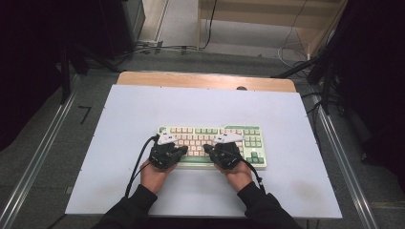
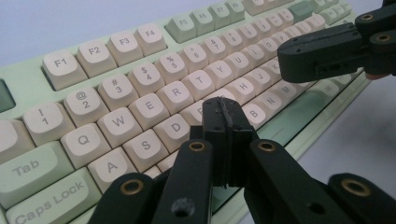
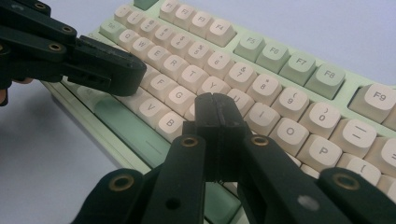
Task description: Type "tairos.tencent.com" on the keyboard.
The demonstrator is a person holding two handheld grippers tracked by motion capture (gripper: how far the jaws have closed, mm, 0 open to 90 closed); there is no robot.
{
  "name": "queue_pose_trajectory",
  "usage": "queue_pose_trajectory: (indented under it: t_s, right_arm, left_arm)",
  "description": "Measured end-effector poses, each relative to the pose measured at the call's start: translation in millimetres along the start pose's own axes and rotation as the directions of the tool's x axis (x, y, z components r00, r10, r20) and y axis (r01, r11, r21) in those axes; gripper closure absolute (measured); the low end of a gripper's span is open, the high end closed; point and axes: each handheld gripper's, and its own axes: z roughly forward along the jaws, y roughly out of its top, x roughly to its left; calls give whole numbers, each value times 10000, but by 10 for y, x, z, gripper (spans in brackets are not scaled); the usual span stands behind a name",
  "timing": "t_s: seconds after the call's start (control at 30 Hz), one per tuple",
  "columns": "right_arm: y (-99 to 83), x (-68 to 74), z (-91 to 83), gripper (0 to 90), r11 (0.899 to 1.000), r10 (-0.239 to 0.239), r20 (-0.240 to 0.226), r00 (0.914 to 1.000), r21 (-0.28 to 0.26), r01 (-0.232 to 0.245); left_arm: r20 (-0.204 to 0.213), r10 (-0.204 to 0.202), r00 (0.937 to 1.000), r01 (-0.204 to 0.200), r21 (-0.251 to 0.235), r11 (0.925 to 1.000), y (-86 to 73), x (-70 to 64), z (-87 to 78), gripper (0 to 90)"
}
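Note:
A pale green keyboard [image 1: 248,131] with cream and green keys lies in the middle of a white table [image 1: 143,105]. My left gripper [image 1: 182,149] hovers over its left half, jaws pressed together with nothing between them; in the left gripper view its tip [image 2: 227,112] sits above the F key area of the keyboard [image 2: 140,84]. My right gripper [image 1: 207,148] is over the right half, also shut and empty, its tip [image 3: 215,105] above the H and J keys of the keyboard [image 3: 280,93]. The two tips are close to each other, pointing inward.
The white table top rests on a wooden bench whose far edge [image 1: 205,78] shows. Metal rails [image 1: 43,157] run along both sides on the grey floor. Cables [image 1: 157,47] and dark stands lie beyond the table.

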Motion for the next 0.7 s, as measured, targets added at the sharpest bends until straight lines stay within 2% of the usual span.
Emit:
queue_pose_trajectory:
  t_s: [0.43, 0.7]
  right_arm:
    - [-8, 17, 14, 872, 10000, -21, 26, 10000, 72, 21]
    - [-9, 20, 17, 872, 10000, 3, 12, 10000, 76, -3]
  left_arm:
    - [-497, -374, 9981, 360, -283, 9989, 52, 136, 20, 900]
    - [-678, -638, 9957, 611, -413, 9973, 94, 164, 59, 900]
